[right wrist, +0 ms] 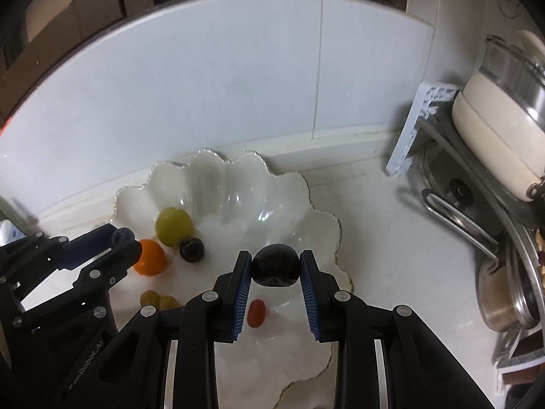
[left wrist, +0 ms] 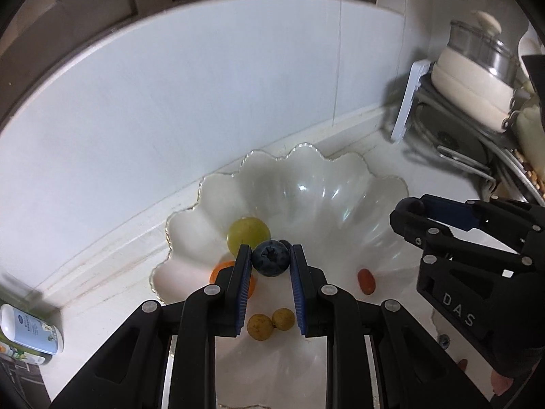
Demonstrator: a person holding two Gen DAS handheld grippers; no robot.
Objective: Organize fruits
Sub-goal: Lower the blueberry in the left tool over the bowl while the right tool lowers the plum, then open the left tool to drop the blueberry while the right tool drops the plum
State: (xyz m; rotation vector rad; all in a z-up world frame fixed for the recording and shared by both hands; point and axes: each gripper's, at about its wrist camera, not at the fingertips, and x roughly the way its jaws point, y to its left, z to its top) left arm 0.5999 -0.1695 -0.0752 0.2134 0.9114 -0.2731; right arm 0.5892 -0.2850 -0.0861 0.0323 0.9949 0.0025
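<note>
A white scalloped bowl (left wrist: 306, 170) (right wrist: 211, 173) with a gold rim sits on the counter against the wall. Inside lie a green grape (left wrist: 248, 233) (right wrist: 173, 226), an orange fruit (left wrist: 218, 271) (right wrist: 150, 257), two small yellow-brown fruits (left wrist: 259, 326) (right wrist: 150, 297), a red oval fruit (left wrist: 366, 281) (right wrist: 256, 313) and a dark berry (right wrist: 191, 250). My left gripper (left wrist: 270, 255) (right wrist: 126, 238) hangs over the bowl, shut on a blueberry (left wrist: 270, 258). My right gripper (right wrist: 276, 259) (left wrist: 408, 208) is over the bowl's right side, shut on a dark round fruit (right wrist: 276, 265).
A dish rack at the right holds a cream pot with a glass lid (left wrist: 470, 78) (right wrist: 494, 136), metal lids and a white plastic frame (left wrist: 408, 99) (right wrist: 412, 129). A white bottle (left wrist: 30, 330) lies at the left. The tiled wall stands close behind the bowl.
</note>
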